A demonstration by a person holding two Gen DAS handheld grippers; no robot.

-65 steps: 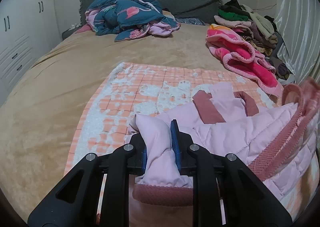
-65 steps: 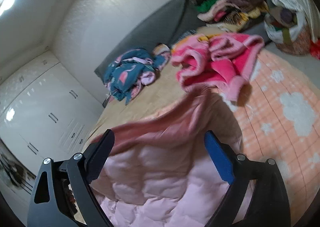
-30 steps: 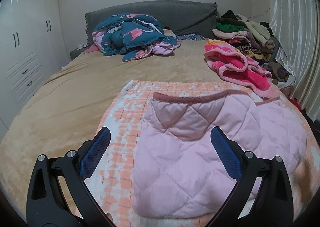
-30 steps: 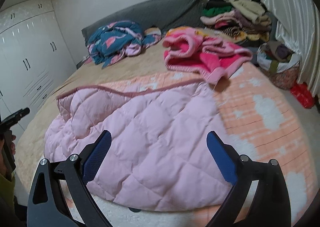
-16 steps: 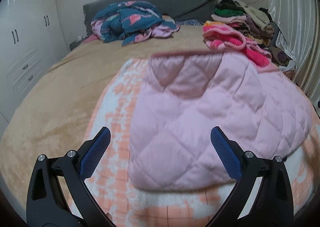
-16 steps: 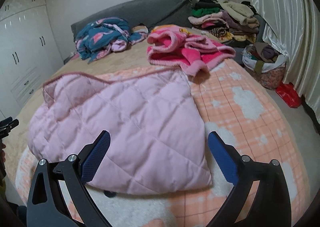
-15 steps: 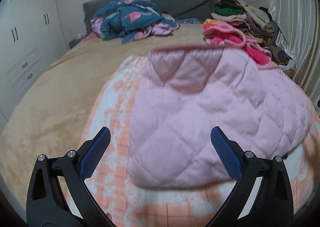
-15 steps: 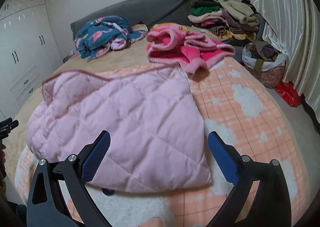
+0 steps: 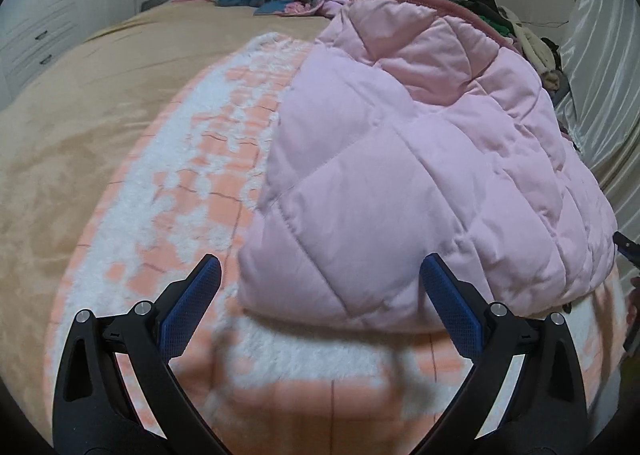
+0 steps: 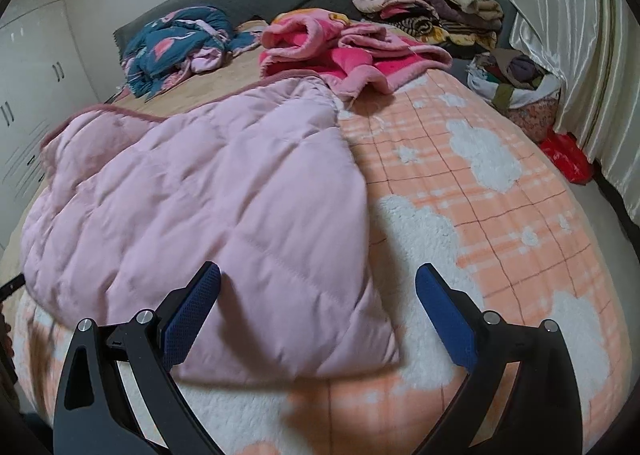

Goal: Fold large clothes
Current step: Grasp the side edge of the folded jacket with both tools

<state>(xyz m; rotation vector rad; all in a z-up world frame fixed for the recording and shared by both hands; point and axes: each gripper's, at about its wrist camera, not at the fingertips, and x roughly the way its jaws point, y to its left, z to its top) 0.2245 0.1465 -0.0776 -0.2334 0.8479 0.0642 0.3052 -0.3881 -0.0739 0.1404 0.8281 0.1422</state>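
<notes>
Both tongs are spread wide and carrying nothing. The left tongs [image 9: 320, 295] hover low over the near-left corner of the pink quilted jacket [image 9: 420, 175], and the right tongs [image 10: 318, 303] hang over its near-right corner. The jacket lies flat on the peach checked blanket [image 10: 500, 223], spread over the bed [image 9: 80, 115], dark pink trim at the far edge, so it reads as already folded over once. Lined up at the near hem like this, each pair looks set to pinch a corner for the next fold away from the person. Beyond it sit a bright pink fleece [image 10: 352, 55] touching the jacket's far corner, a blue patterned bundle [image 10: 176, 43] by the headboard, and a stack of folded clothes [image 10: 432, 11].
</notes>
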